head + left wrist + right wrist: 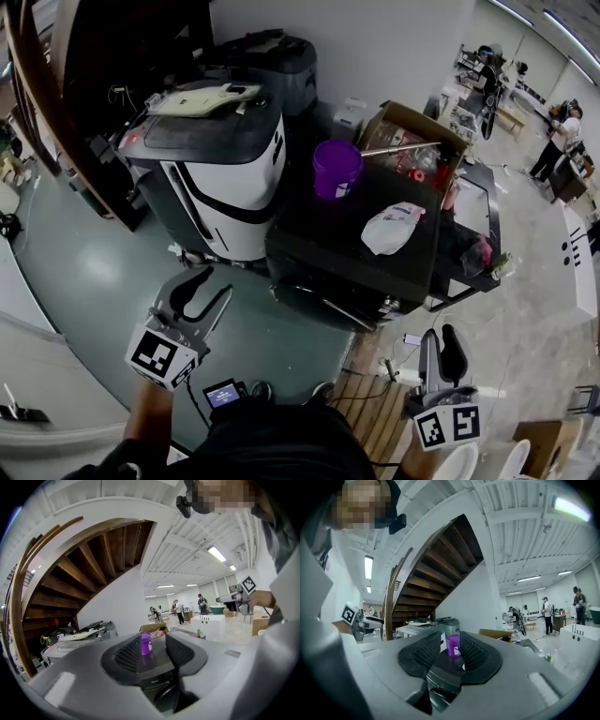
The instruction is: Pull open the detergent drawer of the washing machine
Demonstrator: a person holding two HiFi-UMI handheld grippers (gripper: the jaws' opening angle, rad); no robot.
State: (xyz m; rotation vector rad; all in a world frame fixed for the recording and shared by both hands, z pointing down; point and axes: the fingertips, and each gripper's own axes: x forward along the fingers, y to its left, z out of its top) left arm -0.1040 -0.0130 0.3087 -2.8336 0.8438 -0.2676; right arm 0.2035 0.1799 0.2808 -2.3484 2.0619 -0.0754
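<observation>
Jaws a bit apart and empty on my left gripper and right gripper. The dark washing machine is ahead, drawer unseen. It may feel stiff; hook its front edge

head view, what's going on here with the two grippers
A person stands in front of a dark appliance with a gripper in each hand. The left gripper and the right gripper are both held in the air short of it. Their jaws are apart with nothing between them, and neither touches anything. A purple cup and a white bag sit on the appliance's top. No pull on a drawer has started.
</observation>
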